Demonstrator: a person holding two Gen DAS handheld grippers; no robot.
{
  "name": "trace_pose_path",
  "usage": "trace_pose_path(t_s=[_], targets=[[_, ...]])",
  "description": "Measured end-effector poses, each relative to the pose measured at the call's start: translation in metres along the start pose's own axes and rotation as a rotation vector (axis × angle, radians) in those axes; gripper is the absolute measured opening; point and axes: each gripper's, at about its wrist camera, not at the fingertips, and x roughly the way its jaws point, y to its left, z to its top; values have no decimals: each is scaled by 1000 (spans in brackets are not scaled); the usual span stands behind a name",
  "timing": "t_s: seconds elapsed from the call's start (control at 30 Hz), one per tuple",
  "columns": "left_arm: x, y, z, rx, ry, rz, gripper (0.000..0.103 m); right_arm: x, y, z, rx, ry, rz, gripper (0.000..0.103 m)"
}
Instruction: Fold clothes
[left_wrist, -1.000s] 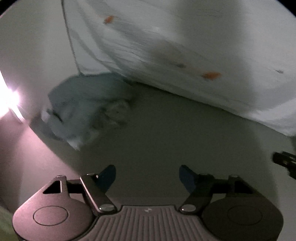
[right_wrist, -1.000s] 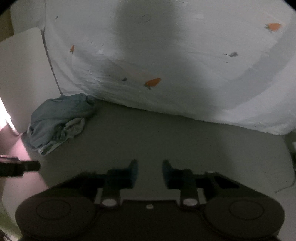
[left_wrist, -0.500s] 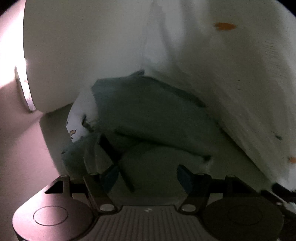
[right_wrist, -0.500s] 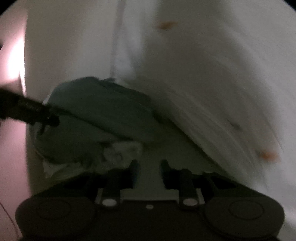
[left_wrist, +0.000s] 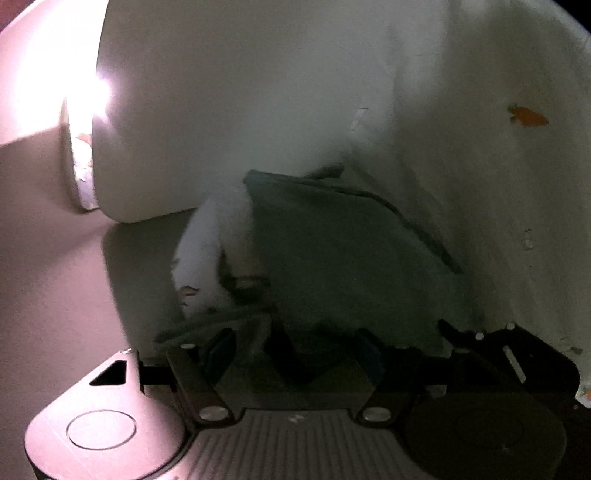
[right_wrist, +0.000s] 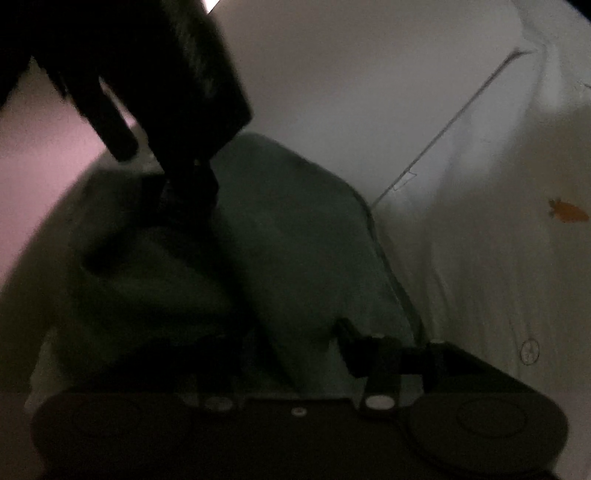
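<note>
A crumpled grey-blue garment (left_wrist: 332, 258) lies in a dark heap against the white bedding, with a bit of white printed cloth (left_wrist: 199, 254) at its left. My left gripper (left_wrist: 295, 350) is open, its fingers pressed into the near edge of the heap with cloth between them. In the right wrist view the same garment (right_wrist: 295, 240) fills the middle. My right gripper (right_wrist: 291, 354) is down on the cloth; the scene is too dark to see how its jaws stand. The left gripper's dark body (right_wrist: 166, 92) shows at upper left, over the heap.
A white quilt with orange carrot prints (left_wrist: 528, 118) rises on the right, also in the right wrist view (right_wrist: 569, 212). A white pillow (left_wrist: 221, 110) stands behind the heap. Bright light (left_wrist: 92, 92) glares at the left. The lighting is very dim.
Both grippers have moved forward and left from the open bed surface onto the grey-blue heap, which now fills both views. The left gripper stays open.
</note>
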Motion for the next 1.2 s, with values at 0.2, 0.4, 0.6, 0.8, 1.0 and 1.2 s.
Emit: trace_pose_path(t_s=[0.2,0.4,0.6,0.8,1.0,1.2], targets=[[-44,-13,1,22,-81,20,72,-56,-24,-13,98,-146,-243,2],[-121,-42,-7,86,-208,8,72,-170,-89,-39,263,-270,-581,2],[-204,-83,-50,163,-296,-45,75,-338,-143,-112,486,-319,-834,2],[-249,-143,-122,250,-233,-144,77,-481,-149,-262,645,-29,-1073,17],[-241,-217,-198,423,-19,-240,78,-510,-95,-446,739,700,-698,37],[-226,-272,-262,654,120,-238,79,-528,-62,-453,860,670,-569,53]])
